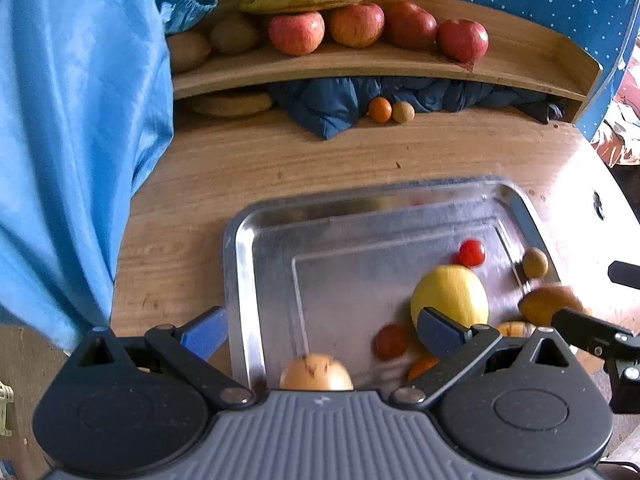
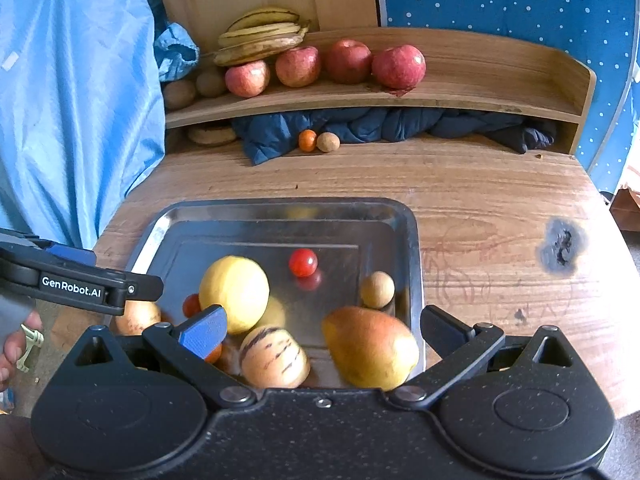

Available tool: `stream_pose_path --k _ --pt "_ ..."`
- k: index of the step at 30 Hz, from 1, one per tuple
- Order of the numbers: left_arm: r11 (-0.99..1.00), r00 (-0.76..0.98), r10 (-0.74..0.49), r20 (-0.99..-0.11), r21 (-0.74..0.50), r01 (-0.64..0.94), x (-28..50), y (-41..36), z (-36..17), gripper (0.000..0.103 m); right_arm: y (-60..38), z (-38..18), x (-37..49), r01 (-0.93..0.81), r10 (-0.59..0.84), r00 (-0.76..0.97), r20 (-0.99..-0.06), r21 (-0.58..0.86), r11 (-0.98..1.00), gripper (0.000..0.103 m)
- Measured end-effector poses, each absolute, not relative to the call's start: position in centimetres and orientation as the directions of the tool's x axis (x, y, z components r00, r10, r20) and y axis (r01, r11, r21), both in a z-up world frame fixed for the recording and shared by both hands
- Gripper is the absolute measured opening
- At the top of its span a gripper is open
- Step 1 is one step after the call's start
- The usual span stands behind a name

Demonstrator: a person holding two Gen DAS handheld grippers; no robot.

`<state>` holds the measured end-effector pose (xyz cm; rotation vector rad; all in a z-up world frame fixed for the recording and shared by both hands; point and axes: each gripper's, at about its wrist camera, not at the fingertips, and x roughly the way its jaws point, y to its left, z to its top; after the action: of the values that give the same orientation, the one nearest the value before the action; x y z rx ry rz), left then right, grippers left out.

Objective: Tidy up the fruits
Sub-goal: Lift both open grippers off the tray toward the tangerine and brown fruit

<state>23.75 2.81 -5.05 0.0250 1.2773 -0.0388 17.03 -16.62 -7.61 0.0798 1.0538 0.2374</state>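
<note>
both claws spread wide, gripping nothing. right claw (image 2: 320, 332) hovers at the tray's (image 2: 412, 240) near edge, lower centre of frame, over the mango (image 2: 370, 346) and striped melon (image 2: 274, 356). left claw (image 1: 320, 330) sits lower centre of its frame, over the tray's left side. also in tray: lemon (image 2: 234, 294), cherry tomato (image 2: 303, 262), small brown fruit (image 2: 377, 289). apples (image 2: 398, 66) and bananas (image 2: 260, 38) on the shelf (image 2: 480, 100), upper frame. tangerine (image 2: 307, 139) on worktop (image 2: 480, 184) under it.
</note>
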Motion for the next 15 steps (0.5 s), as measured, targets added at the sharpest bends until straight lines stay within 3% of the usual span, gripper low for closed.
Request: stream_pose_path --k 15 --pt "0.996 0.312 -0.024 -0.95 0.006 0.092 30.0 1.4 -6.2 0.102 -17.1 -8.8 22.2 -0.137 0.225 0.482 -0.847 0.181 0.974 0.102"
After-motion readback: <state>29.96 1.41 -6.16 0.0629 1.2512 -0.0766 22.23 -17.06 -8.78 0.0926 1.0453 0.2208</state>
